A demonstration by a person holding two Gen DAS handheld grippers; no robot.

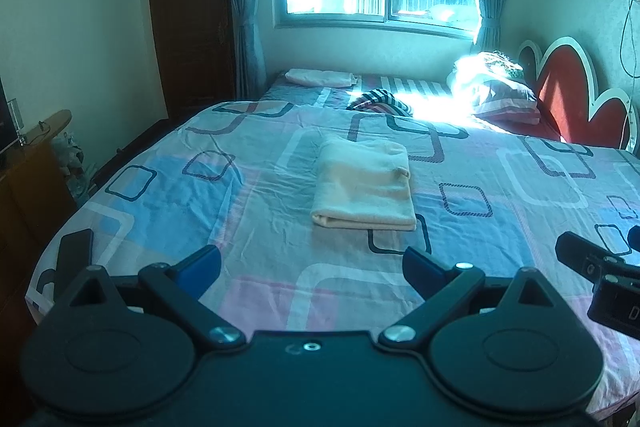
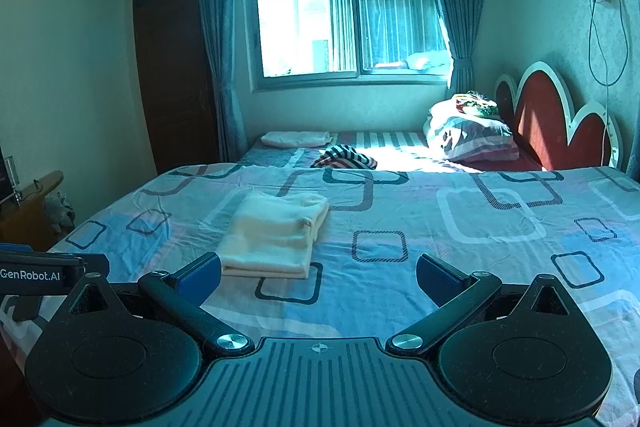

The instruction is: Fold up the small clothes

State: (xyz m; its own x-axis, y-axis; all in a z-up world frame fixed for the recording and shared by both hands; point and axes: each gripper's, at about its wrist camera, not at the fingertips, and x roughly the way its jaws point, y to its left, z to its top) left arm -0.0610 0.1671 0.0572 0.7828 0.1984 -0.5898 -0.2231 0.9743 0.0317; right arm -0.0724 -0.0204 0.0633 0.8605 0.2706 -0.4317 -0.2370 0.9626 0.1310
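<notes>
The cream cloth garment lies folded into a neat rectangle on the patterned bedsheet; left gripper and right gripper hang released, empty, job seemingly finished.

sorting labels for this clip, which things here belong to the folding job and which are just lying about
Job: cream folded garment on the patterned bedsheet; left tongs and right tongs, both open.

Lying about: striped cloth, pillow, pink folded cloth, dark phone.

Sunlight is streaming through a curtained window onto a patterned bed, where pillows are piling beside a red headboard and a striped cloth is lying.
</notes>
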